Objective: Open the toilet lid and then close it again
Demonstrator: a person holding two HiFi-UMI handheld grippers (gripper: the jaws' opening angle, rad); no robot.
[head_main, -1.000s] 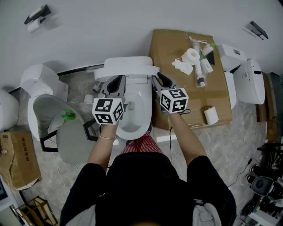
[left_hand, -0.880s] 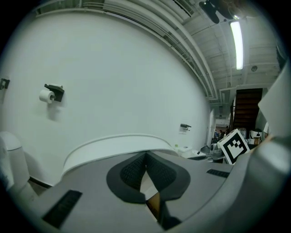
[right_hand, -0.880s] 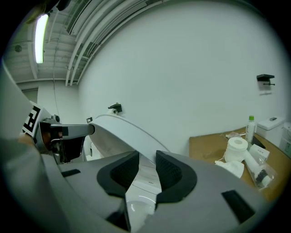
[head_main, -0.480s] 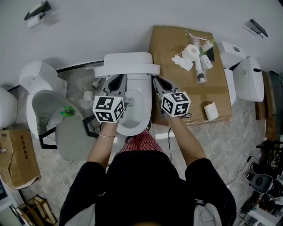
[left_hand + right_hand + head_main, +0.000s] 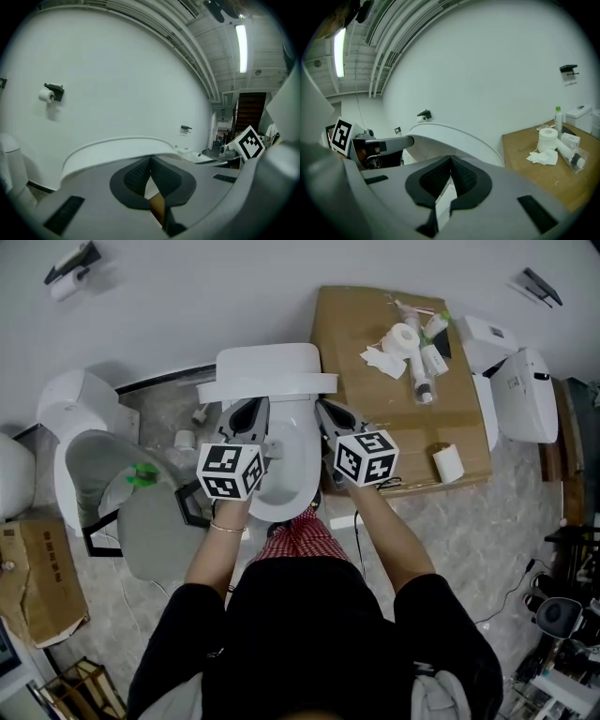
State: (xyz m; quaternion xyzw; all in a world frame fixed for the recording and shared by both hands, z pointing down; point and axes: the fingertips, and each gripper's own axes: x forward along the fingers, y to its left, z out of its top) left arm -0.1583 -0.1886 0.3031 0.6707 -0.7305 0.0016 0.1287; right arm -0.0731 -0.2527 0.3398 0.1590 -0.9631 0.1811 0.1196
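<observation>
Left claw has its jaws pressed together on nothing, tips close to the toilet lid, which stands upright behind the exposed bowl. Right claw is likewise closed and empty, near the lid's other side. Of 2 steps, opening looks done; lowering the lid is left

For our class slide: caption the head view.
A person's left gripper and right gripper, both shut, flank the raised toilet lid.
</observation>
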